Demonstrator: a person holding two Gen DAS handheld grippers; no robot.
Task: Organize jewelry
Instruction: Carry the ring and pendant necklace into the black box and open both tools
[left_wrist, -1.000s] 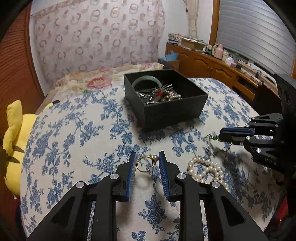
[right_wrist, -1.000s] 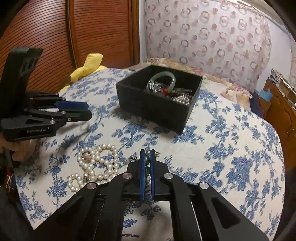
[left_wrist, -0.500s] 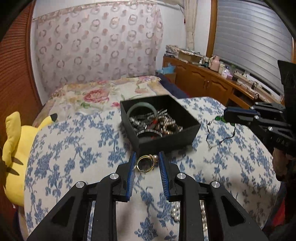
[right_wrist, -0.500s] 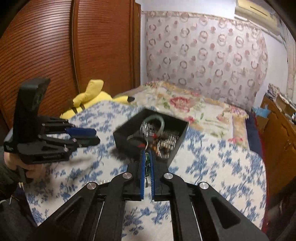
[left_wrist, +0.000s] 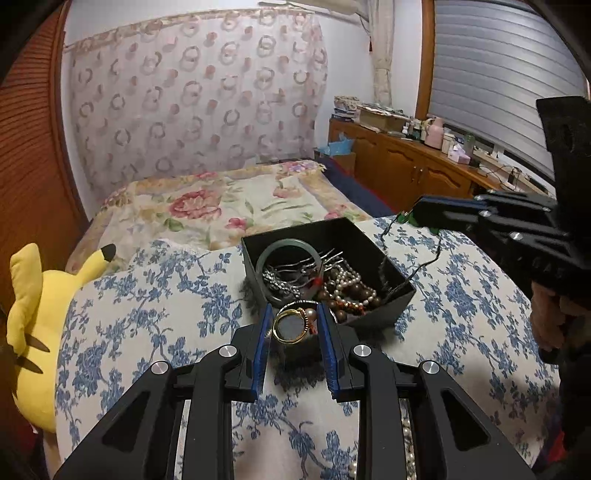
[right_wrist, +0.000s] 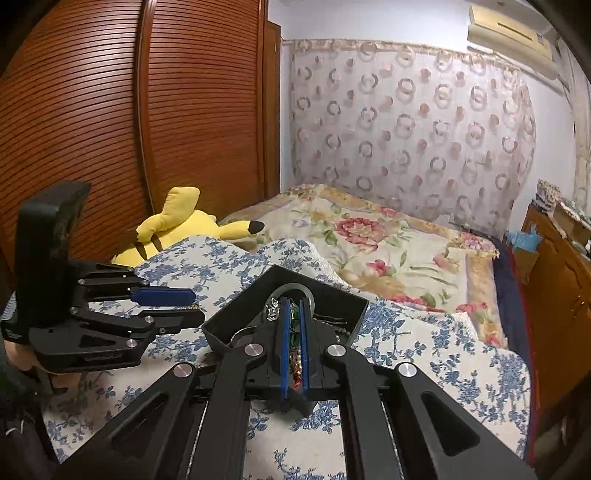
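In the left wrist view my left gripper (left_wrist: 293, 321) is shut on a gold ring with a pearl (left_wrist: 290, 326), held over the near corner of the black jewelry box (left_wrist: 306, 227). The box holds a jade bangle (left_wrist: 266, 254), hairpins and bead strands. My right gripper (left_wrist: 415, 214) hovers at the box's far right, shut on a green pendant (left_wrist: 410, 218) whose thin black cord (left_wrist: 439, 251) trails down into the box. In the right wrist view the pendant (right_wrist: 294, 317) sits between the right gripper's (right_wrist: 293, 314) pads above the box (right_wrist: 258, 291). The left gripper (right_wrist: 197, 306) is at the left.
The box stands on a table with a blue-flowered cloth (left_wrist: 147, 295). A pearl necklace (left_wrist: 407, 443) lies on the cloth under my left gripper, mostly hidden. A yellow plush toy (left_wrist: 33, 314) lies at the left edge, with a flowered bed (left_wrist: 229, 199) behind and wooden cabinets (left_wrist: 406, 166) at the right.
Both grippers rose off the cloth and moved toward the box. The ring and the pendant with its cord went up with them and now hang over the box.
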